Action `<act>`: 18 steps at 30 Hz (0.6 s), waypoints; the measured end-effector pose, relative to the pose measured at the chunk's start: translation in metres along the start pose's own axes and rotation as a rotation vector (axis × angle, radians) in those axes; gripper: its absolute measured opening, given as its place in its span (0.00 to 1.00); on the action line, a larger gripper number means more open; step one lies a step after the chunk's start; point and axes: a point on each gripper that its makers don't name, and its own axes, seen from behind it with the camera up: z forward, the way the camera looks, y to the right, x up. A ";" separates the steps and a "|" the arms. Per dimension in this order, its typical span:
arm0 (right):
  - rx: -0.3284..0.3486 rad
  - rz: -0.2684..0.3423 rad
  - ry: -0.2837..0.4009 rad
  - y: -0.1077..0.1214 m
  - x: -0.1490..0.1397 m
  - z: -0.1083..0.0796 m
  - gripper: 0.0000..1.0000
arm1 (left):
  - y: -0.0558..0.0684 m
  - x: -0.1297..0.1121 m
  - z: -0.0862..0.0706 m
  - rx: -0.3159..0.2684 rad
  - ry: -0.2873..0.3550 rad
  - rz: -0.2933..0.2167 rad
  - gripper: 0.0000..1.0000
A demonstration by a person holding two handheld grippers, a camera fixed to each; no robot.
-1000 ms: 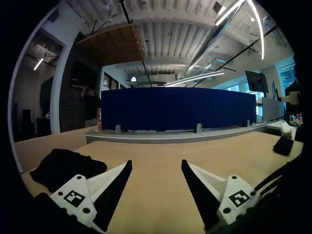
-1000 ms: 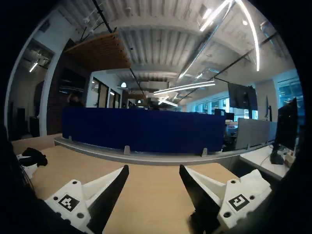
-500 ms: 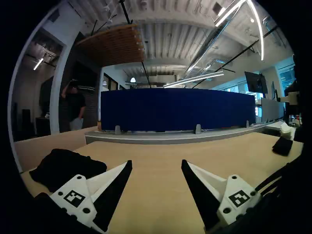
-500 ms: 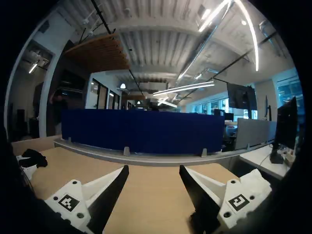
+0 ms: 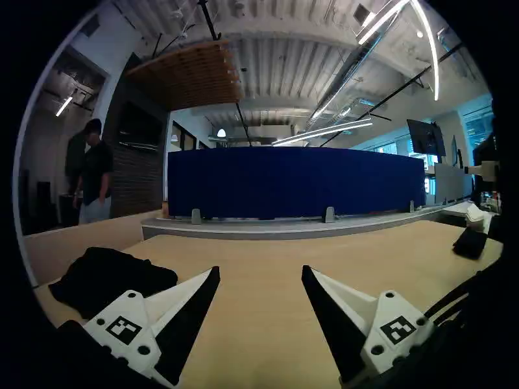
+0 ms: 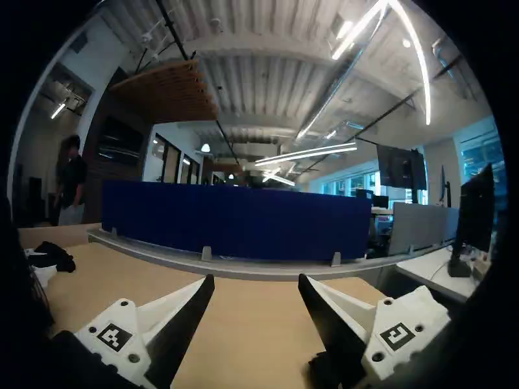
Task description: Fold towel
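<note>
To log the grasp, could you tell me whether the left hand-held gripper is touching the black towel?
Cannot tell. In the left gripper view, the left hand-held gripper overlaps the black towel, hiding any contact or gap.

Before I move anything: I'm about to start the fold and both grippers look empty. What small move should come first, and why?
Probably swing the left gripper sideways to the black towel. Its fingers stand open over bare table, and the towel lies bunched right beside one finger, so it needs grasping and spreading first. The right gripper, also open, sits farther from it.
</note>
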 end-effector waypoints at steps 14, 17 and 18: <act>-0.028 0.056 -0.002 0.026 -0.065 -0.005 1.00 | 0.000 0.001 0.000 0.000 0.000 0.000 0.94; -0.027 0.066 -0.003 0.027 -0.075 -0.005 1.00 | -0.001 0.001 0.000 0.000 0.000 0.000 0.93; -0.027 0.070 -0.004 0.028 -0.079 -0.006 1.00 | -0.001 0.001 0.000 0.000 0.000 0.000 0.93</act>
